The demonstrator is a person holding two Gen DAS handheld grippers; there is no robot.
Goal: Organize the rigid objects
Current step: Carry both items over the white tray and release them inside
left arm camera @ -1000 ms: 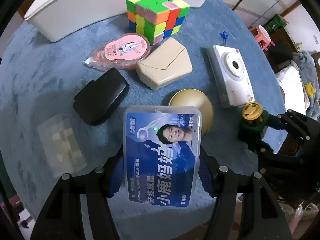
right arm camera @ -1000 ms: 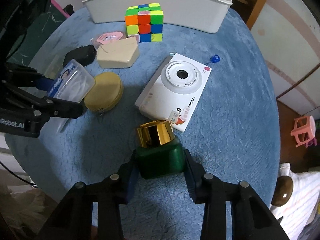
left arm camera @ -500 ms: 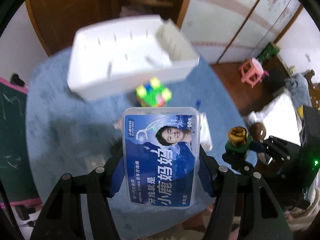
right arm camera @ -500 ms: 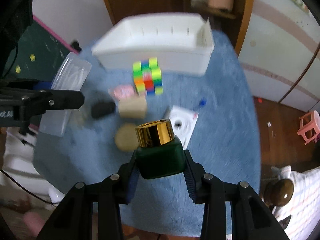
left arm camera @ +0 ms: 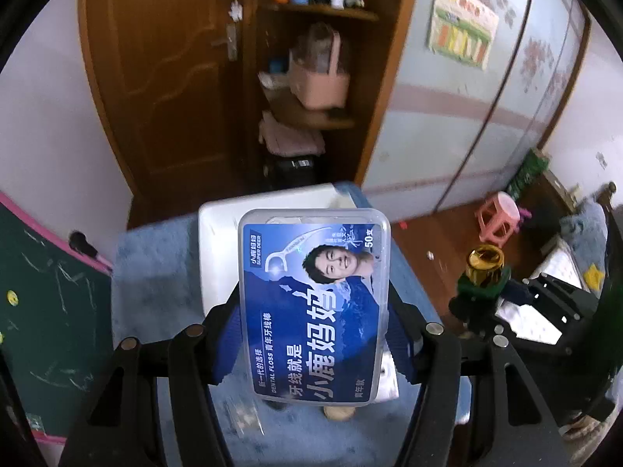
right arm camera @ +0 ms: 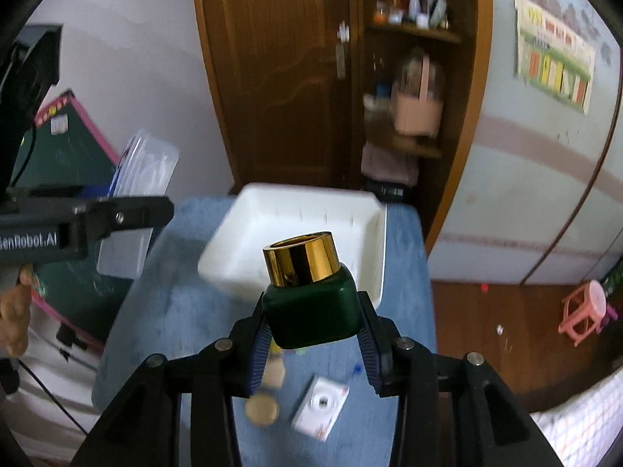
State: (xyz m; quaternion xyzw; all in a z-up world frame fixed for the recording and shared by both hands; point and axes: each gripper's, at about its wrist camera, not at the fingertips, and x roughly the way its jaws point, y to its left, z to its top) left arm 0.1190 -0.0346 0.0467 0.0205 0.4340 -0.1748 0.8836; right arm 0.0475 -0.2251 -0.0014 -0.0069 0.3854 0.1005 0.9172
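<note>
My left gripper (left arm camera: 313, 344) is shut on a clear dental floss box (left arm camera: 313, 303) with a blue label, held high above the blue table (left arm camera: 155, 284). My right gripper (right arm camera: 313, 336) is shut on a dark green bottle (right arm camera: 311, 311) with a gold cap, also high above the table. The white bin (right arm camera: 300, 229) stands at the table's far end, below and beyond both grippers; in the left wrist view the bin (left arm camera: 218, 241) is partly hidden behind the floss box. The bottle (left arm camera: 483, 276) shows at the right of the left wrist view.
Far below on the table lie a white camera (right arm camera: 321, 408), a round tan case (right arm camera: 261, 410) and a beige box (right arm camera: 274, 373). A wooden door and shelf stand behind the table. A green chalkboard (left arm camera: 43, 311) stands left, a pink stool (right arm camera: 586, 311) on the floor right.
Both grippers have risen far above the table with their objects and tilted up. The table items have shrunk below and the room's door and walls have come into view.
</note>
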